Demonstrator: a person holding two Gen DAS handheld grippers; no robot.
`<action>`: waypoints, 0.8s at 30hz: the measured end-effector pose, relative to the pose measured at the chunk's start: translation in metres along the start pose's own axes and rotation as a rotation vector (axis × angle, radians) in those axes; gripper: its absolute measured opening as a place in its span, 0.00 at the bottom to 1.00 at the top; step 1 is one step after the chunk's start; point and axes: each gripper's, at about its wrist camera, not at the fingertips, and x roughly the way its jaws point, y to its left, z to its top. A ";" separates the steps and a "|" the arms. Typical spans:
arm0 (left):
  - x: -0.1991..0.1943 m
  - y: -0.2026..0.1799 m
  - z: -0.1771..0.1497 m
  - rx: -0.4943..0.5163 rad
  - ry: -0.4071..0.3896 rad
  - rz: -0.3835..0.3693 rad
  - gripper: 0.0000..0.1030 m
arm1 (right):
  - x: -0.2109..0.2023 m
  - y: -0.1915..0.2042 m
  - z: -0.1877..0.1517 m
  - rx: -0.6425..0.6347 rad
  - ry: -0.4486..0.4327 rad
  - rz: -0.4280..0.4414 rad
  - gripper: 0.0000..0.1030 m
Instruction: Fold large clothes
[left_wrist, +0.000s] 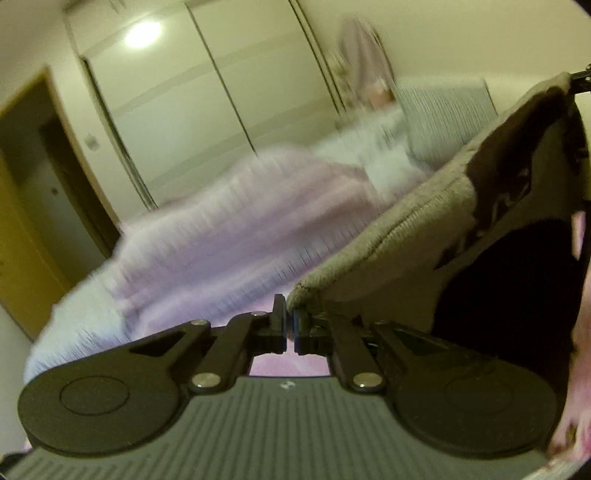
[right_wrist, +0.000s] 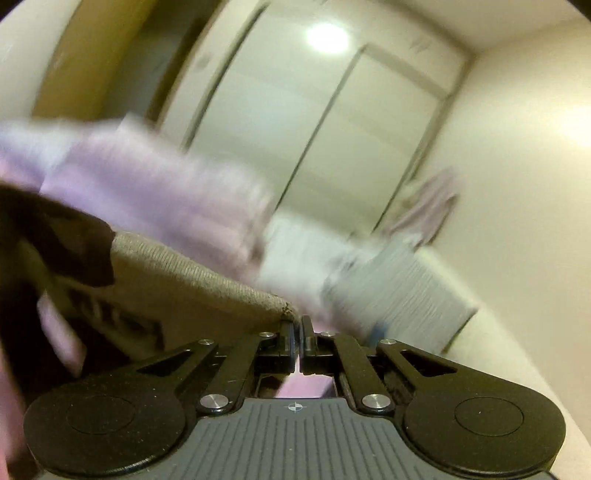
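both claws, left gripper (left_wrist: 290, 317) and right gripper (right_wrist: 298, 326), were clamped on the beige knit garment (left_wrist: 388, 236), which ran toward 2 o'clock from the left one; no fold showed yet.

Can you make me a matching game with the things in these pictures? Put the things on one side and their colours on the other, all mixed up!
Things:
1. sweater
2. bedcover
3. wardrobe
4. door

Colours:
A. pale lilac
B. yellowish wood
C. beige knit with dark patches
D. white

Pairs: 1-C, 2-A, 3-D, 4-B

Bonus: the left gripper and the right gripper each pinch a corner of the sweater.
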 end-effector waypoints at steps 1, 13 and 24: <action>-0.014 0.008 0.014 0.000 -0.040 0.029 0.04 | -0.006 -0.009 0.018 0.025 -0.047 -0.002 0.00; -0.192 0.055 0.058 -0.029 -0.161 0.237 0.04 | -0.122 -0.040 0.106 0.033 -0.310 0.263 0.00; -0.212 0.089 0.085 0.010 -0.120 0.301 0.04 | -0.134 -0.030 0.130 -0.022 -0.230 0.356 0.00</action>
